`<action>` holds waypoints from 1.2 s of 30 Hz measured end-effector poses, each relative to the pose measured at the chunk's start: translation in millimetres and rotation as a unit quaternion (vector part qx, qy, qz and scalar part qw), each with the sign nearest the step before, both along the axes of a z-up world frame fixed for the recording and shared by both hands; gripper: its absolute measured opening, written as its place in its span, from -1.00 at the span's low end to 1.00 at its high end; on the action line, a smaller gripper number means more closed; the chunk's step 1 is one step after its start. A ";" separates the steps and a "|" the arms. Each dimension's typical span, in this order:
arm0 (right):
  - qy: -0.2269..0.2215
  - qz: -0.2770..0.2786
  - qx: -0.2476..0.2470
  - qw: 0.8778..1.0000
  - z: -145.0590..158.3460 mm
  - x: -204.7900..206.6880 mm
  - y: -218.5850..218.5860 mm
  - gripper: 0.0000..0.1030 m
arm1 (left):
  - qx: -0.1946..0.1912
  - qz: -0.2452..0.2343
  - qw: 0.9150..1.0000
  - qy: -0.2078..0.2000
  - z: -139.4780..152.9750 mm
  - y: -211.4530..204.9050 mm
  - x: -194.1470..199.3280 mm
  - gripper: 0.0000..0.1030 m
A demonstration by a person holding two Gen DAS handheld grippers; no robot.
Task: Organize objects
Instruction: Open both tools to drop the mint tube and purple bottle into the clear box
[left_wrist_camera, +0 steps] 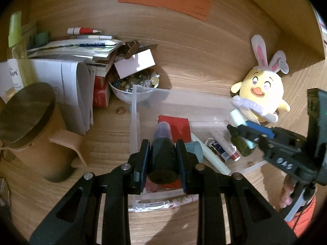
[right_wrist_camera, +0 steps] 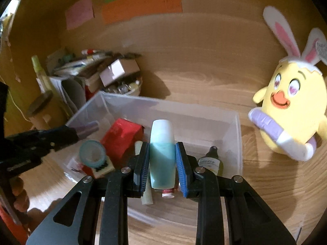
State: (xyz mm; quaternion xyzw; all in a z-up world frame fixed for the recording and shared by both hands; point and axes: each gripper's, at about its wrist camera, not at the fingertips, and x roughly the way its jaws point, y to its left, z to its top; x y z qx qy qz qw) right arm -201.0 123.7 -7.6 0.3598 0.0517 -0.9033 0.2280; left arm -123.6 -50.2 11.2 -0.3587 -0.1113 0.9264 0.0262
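A clear plastic bin (left_wrist_camera: 133,110) (right_wrist_camera: 237,134) sits on the wooden desk. My left gripper (left_wrist_camera: 163,155) is shut on a dark bottle with a purple cap (left_wrist_camera: 162,143) and holds it over the bin's left part; that gripper shows at the left of the right wrist view (right_wrist_camera: 81,131). My right gripper (right_wrist_camera: 162,159) is shut on a pale teal bottle with a white cap (right_wrist_camera: 162,155) over the bin's middle; it shows in the left wrist view (left_wrist_camera: 241,125). In the bin lie a red box (right_wrist_camera: 122,138), a teal tape roll (right_wrist_camera: 92,153), a dark green bottle (right_wrist_camera: 211,161) and tubes.
A yellow chick plush with bunny ears (left_wrist_camera: 263,89) (right_wrist_camera: 294,110) leans on the back wall at the right. At the left stand a lidded wooden cup (left_wrist_camera: 28,122), stacked papers (left_wrist_camera: 69,85), a bowl of small trinkets (left_wrist_camera: 132,83) and a green spray bottle (left_wrist_camera: 16,47).
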 end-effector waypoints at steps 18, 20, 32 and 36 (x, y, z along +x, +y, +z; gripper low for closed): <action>-0.029 0.010 0.017 0.999 -16.0 -2.7 -11.4 -0.30 | -0.030 -0.024 0.999 0.006 6.1 19.7 11.7 -0.07; -0.028 0.017 0.005 0.999 -8.9 4.6 -8.4 -0.27 | -0.029 -0.029 0.999 0.010 9.4 19.4 17.1 0.02; -0.002 0.077 -0.004 0.997 11.0 71.5 5.9 -0.05 | -0.030 -0.044 0.998 -0.014 0.5 0.5 58.7 0.21; 0.012 0.092 0.016 0.996 2.5 86.3 -1.5 0.17 | -0.035 -0.048 0.997 -0.045 -19.2 -0.9 55.6 0.21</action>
